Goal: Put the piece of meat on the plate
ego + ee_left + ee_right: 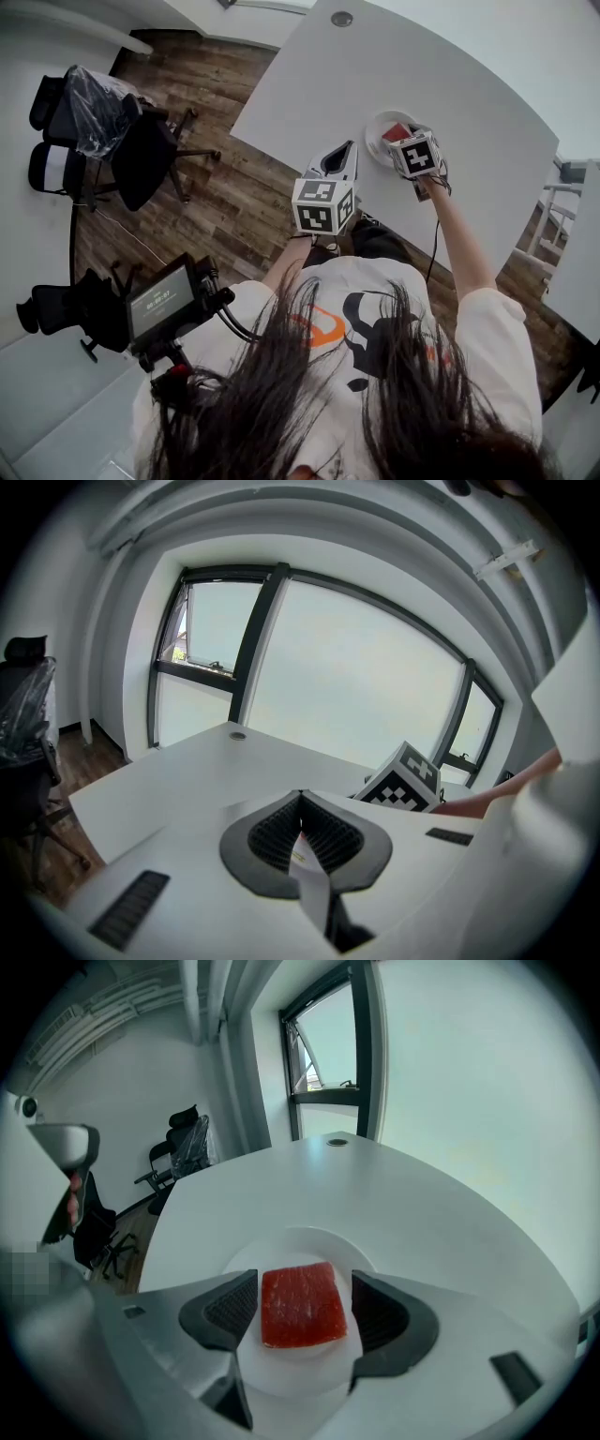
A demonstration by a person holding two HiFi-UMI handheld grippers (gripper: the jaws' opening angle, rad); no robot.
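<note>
1. The meat (300,1305) is lying flat on the plate (314,1237), roughly at its middle, with white plate showing all round it
2. It is a red rectangular slab with its broad face up. Its long axis seems to be running away from the right gripper's camera toward the plate's far rim, in line with the jaws, though the wide lens is making the proportions hard to judge
3. The right gripper (305,1283) is hanging over the plate with its jaws spread, one along each long side of the meat. The left-hand jaw is sitting just beside the slab and the other is standing off with a strip of plate showing, so nothing looks pinched
4. Judging from this, the meat is already sitting where the task wants it, and the step in hand is letting go and clearing away
5. To do that well, the person should be holding the jaws wide and drawing the gripper straight up or back along the slab's long axis. Any sideways drift is risking a pad catching a long edge and dragging the meat toward the rim, or tipping the plate
6. The plate is resting on the white table (422,1213), near the person's edge in the head view
7. The left gripper (300,808) is being held up off the table, apart from the plate, with its jaws pressed together and nothing held but a thin strip running between the pads
</note>
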